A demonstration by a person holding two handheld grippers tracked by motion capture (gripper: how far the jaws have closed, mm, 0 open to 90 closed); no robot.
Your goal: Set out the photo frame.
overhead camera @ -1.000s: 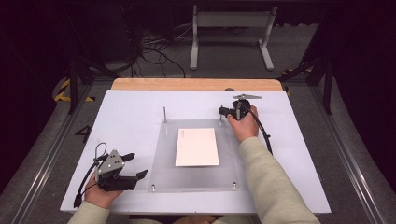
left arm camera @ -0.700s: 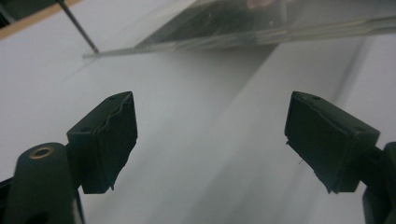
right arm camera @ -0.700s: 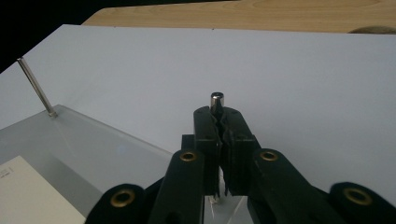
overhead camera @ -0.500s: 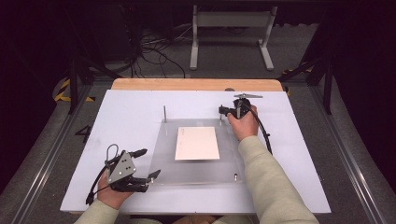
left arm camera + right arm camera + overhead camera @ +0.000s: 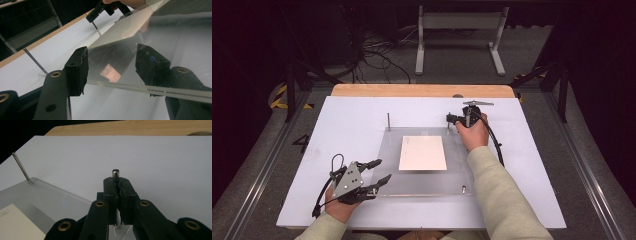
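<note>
Two grippers at work: right gripper (image 5: 117, 192) clamped on an upright metal pin (image 5: 115, 173) at far corner of clear plate (image 5: 432, 180); left gripper (image 5: 374, 177) half open, jaws just closing astride near edge — not yet pinching. Likely risk — slipping off slick edge, jarring pin.

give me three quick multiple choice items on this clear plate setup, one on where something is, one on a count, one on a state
1. Where does the card lie?
A. on the clear plate
B. on the floor
C. in the left tongs

2. How many metal pins stand upright at the plate's far corners?
A. none
B. two
C. five

3. How are the right tongs?
A. wide open
B. shut on a pin
C. shut on the card

Answers:
1 A, the card rests in the middle of the clear plate.
2 B, the far left pin and the far right pin both rise there.
3 B, the pads press on the far right pin.
</note>
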